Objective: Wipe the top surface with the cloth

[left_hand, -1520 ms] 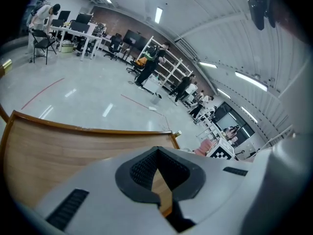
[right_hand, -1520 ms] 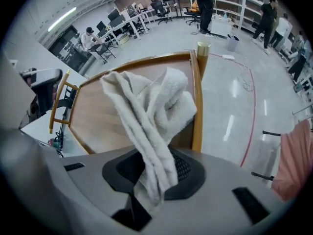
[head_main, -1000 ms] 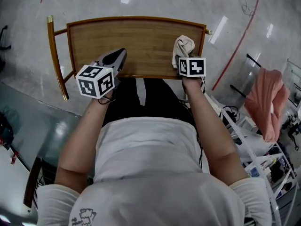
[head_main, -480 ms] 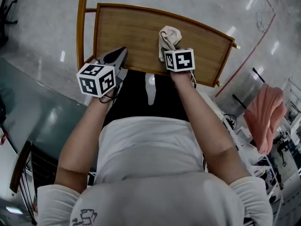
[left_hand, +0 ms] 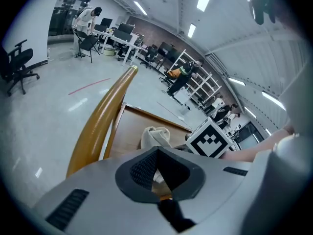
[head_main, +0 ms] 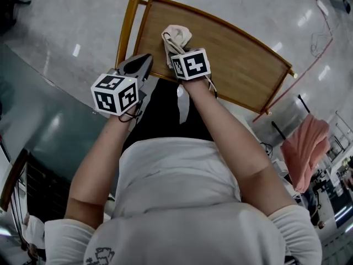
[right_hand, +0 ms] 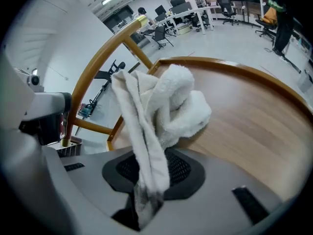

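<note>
Wooden top surface (head_main: 242,65): bare planks inside a raised rim, with a golden rail (head_main: 128,26) at its left end.
Cloth (head_main: 177,36): white and bunched, lying on the wood near the rail end; a stroke likely turns there.
Right gripper (head_main: 174,53): 2 jaws pinched on the cloth's tail, leaving the bulk free to drag.
Left gripper (head_main: 142,65): jaws closed together with nothing in them, parked off the near edge, probably clear of the wiping path.
</note>
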